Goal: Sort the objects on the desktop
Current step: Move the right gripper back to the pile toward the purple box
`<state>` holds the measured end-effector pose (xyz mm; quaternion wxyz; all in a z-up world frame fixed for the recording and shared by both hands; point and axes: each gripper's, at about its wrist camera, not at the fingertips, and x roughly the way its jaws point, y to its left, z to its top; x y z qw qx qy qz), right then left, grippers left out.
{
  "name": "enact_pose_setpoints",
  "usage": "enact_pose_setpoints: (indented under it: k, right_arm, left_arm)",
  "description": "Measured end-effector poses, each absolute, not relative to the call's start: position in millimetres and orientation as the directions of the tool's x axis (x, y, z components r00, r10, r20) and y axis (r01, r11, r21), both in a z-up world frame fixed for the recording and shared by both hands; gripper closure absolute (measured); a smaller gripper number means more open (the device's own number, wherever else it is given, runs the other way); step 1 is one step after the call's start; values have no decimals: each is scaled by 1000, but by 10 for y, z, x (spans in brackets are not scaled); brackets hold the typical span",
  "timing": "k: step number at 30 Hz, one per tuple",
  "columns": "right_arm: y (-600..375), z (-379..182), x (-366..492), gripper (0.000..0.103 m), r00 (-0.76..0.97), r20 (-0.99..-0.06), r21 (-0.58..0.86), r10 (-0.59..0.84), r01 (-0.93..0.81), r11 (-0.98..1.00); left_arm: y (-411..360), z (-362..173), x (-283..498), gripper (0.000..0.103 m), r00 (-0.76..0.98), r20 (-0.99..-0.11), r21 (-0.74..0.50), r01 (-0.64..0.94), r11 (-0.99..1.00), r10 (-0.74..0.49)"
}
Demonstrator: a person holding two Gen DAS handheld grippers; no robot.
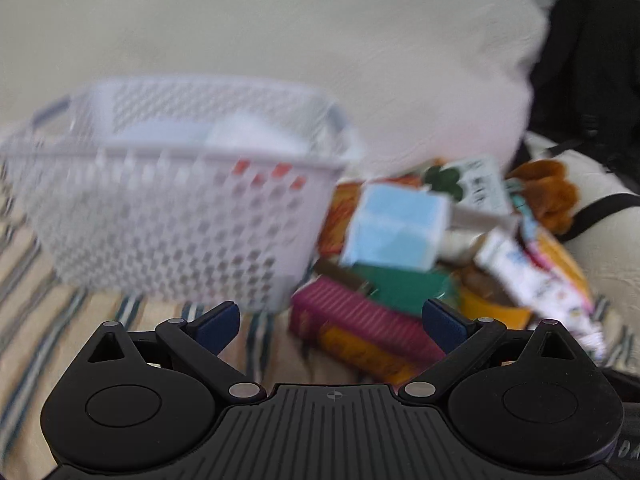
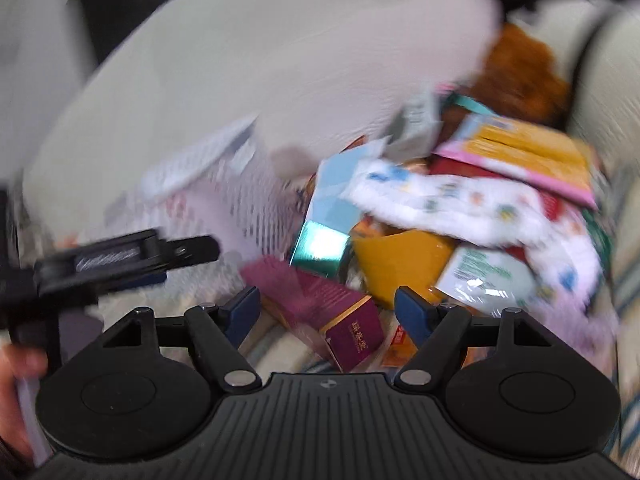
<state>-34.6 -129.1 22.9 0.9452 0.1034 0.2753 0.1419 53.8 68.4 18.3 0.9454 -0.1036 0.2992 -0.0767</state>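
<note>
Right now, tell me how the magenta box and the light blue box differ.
The magenta box lies low on the striped cloth; the light blue box sits higher, atop the pile. The magenta box is long and flat with gold trim; the light blue box looks squarer and plain. Both sit beside the white basket.

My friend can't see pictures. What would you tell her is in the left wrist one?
Open, empty tongs point at a heap of boxes and packets beside a white basket on a striped cloth. Nearest is a maroon box, with a green box and a pale blue box behind it. The picture is blurry.
</note>
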Motion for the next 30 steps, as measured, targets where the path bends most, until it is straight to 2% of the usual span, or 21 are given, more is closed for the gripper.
enact_pose_setpoints:
  k: [3,5,7,9,15,22,28,30]
  right_arm:
    - [-1179,128,-190,26,770,-550,172,323,-274,946]
    - [-1125,57,-24,26,744,-594,125,306,-290,949]
    - [-1111,-2,101,36,706,-630,144,324,-305,942]
    - [-1118,5,84,38,701,-634,160,327,-295,942]
    - [-1172,91,-360,52,683,-623,268,381,-270,925]
    - [-1136,127,-951,53,728,-583,303,360,-216,928]
    - [-994,5,-936,51,770,-552,234,320,-225,946]
    - [-965,-39,-917,51,773,-553,222,310,-222,950]
  left_arm:
    - [782,42,634,1,770,-591,-290,77,954,-242]
    - [812,11,640,1,774,-587,-287,76,955,-238]
    - [830,2,650,1,773,-589,-282,78,956,-236]
    - [856,-1,659,1,773,-593,-280,65,958,-226]
    - [899,3,678,0,755,-609,-318,50,947,-244]
    - [824,-3,699,0,709,-641,-354,66,933,-294]
    - [520,29,709,0,618,-727,-282,129,951,-299]
    - [381,86,719,0,602,-753,-230,138,963,-266]
